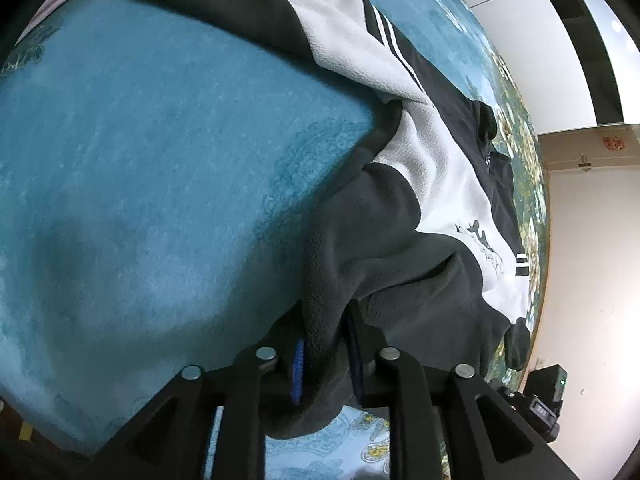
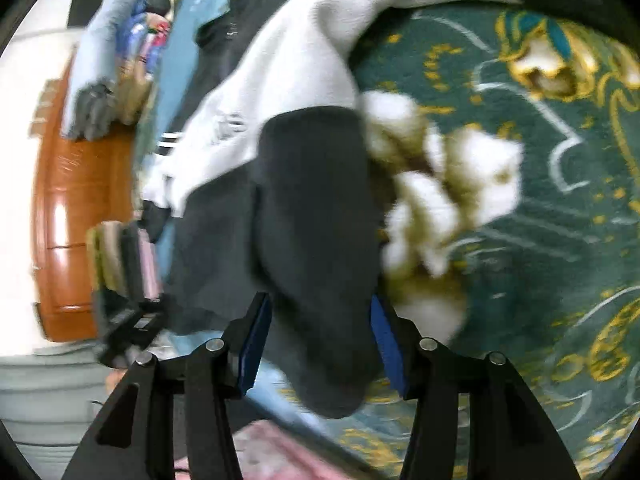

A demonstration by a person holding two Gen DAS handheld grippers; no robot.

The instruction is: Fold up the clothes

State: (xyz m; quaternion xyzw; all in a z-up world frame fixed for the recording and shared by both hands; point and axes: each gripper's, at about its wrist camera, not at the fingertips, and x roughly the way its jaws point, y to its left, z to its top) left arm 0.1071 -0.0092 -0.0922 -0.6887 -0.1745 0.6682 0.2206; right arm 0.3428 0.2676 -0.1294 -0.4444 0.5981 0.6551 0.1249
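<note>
In the left wrist view, the fleece jacket [image 1: 432, 168], black with white panels and thin white stripes, lies spread on the blue carpet [image 1: 160, 160], running away from the camera toward the collar at the far right. The left gripper [image 1: 324, 356] has its jaws nearly together with a bunched fold of the jacket's dark hem between them; the cloth fills the gap against the blue pad, so I judge it gripped. The fabric looks thick, soft and limp: it sags in rounded folds from the pinch, so it should be light, not slippery, and likely to drape rather than hold any crease. In the right wrist view, which is blurred, the right gripper [image 2: 320, 336] holds its jaws wider, with a black cuff or sleeve end [image 2: 316, 240] of the jacket hanging between the blue pads; whether the pads press on it I cannot tell. The white chest panel lies just beyond the cuff, and the patterned green border of the carpet [image 2: 540, 240] is beside the jacket. Edges such as hem and cuffs seem the best holds, since gathered fleece gives the pads plenty of bulk.
</note>
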